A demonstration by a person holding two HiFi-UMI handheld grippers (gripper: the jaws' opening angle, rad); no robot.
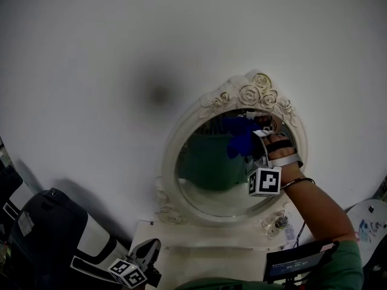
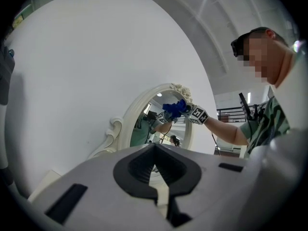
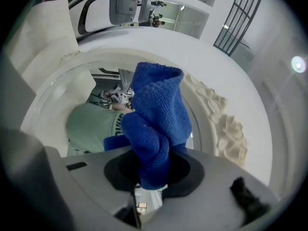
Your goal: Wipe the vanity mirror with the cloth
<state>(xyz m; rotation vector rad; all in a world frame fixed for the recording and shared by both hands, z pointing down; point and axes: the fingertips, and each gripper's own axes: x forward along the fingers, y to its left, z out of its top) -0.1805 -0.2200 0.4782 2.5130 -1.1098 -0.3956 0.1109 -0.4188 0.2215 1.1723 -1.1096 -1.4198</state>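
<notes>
The right hand-held gripper (image 1: 259, 139) is raised to the vanity mirror (image 1: 208, 177) and pinches a bunched blue cloth (image 1: 240, 139) between its jaws; its own view shows the cloth (image 3: 156, 129) wedged in the dark jaw hollow and folding upward in a thick towelling wad. The cloth lies against the upper right part of the glass, just under the carved roses (image 1: 254, 94) that crown the oval cream frame. In the right gripper view the rose carving (image 3: 226, 124) sits just right of the cloth, and the glass (image 3: 84, 121) beside it reflects a pale green shirt. The gripper's marker cube (image 1: 265, 182) hangs in front of the lower right of the glass, with the person's forearm (image 1: 314, 205) running down to the right behind it. The mirror stands on a white worktop (image 1: 199, 237) against a white wall (image 1: 121, 53). The left hand-held gripper (image 1: 147, 252) is held low over the worktop's front left edge, well apart from the mirror; its own view shows its jaws pressed together with nothing between them, pointing up toward the mirror (image 2: 144, 129), where the cloth (image 2: 174, 109) and the right hand-held gripper (image 2: 186, 110) show at the top right of the glass. A dark bag (image 1: 48, 228) sits left of the worktop
</notes>
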